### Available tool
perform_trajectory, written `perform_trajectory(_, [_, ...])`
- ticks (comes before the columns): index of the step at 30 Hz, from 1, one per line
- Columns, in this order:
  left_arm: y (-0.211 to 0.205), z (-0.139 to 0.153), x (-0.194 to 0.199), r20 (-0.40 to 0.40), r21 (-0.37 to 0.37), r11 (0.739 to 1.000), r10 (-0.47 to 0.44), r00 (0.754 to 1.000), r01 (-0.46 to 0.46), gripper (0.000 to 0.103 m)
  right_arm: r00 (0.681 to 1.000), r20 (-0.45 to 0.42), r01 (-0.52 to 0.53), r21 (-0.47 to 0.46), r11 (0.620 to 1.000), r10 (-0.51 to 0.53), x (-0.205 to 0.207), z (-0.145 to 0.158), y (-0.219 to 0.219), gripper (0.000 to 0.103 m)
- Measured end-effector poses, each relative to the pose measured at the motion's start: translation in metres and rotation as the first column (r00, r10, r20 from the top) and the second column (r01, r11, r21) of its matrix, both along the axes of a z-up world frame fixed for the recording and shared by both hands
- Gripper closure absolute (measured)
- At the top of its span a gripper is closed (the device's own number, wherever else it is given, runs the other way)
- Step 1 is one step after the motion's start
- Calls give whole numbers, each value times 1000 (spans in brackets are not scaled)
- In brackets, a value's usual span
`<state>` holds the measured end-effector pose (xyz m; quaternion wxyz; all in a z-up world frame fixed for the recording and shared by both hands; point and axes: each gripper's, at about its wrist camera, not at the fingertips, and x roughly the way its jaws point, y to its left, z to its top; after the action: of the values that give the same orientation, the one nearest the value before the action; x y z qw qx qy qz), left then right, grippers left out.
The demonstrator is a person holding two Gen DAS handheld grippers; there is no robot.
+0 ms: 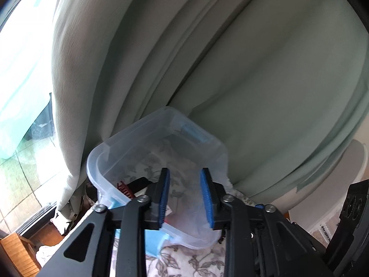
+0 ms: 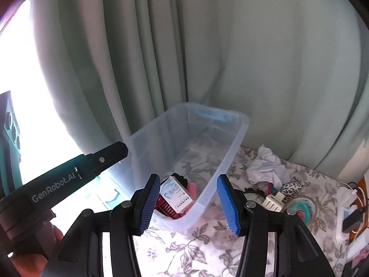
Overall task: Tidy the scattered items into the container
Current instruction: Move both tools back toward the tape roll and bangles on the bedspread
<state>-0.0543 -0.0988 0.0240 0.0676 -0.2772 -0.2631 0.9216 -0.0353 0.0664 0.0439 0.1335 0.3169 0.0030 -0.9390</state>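
Note:
A clear plastic container [image 2: 239, 143] stands on a floral cloth [image 2: 196, 254] against the curtain. Inside its near end lie a white and blue medicine box [image 2: 176, 195], a red comb [image 2: 166, 209] and a pink item [image 2: 191, 188]. My right gripper [image 2: 189, 204] hangs open just before the container's near wall, with nothing between its pads. In the left wrist view my left gripper [image 1: 185, 198] is open over the container's [image 1: 129, 138] near corner. Its pads stand apart, with the thin wall showing between them and the red comb [image 1: 125, 190] to the left.
Right of the container lie crumpled white paper [image 2: 265, 166], a leopard-print scrunchie [image 2: 293, 185], a white plug [image 2: 273, 202] and a tape roll [image 2: 302, 205]. Chargers and cables [image 2: 346, 207] crowd the right edge. A grey-green curtain [image 2: 253, 69] hangs close behind. The left gripper's black finger [image 2: 108, 157] reaches in beside the container.

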Motion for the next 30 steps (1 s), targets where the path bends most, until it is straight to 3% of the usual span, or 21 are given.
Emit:
perform_trajectory(15, [67, 63, 39, -111, -90, 988, -133, 985, 123, 69, 988, -109, 103, -90, 991, -112, 57, 49, 64, 47])
perform_trajectory(20, [87, 75, 49, -132, -123, 981, -167, 977, 151, 61, 980, -133, 132, -120, 984, -148, 75, 59, 85, 47])
perform_trajectory(30, [125, 95, 72, -151, -189, 957, -249, 957, 220, 58, 963, -154, 195, -178, 964, -223, 102, 72, 122, 47])
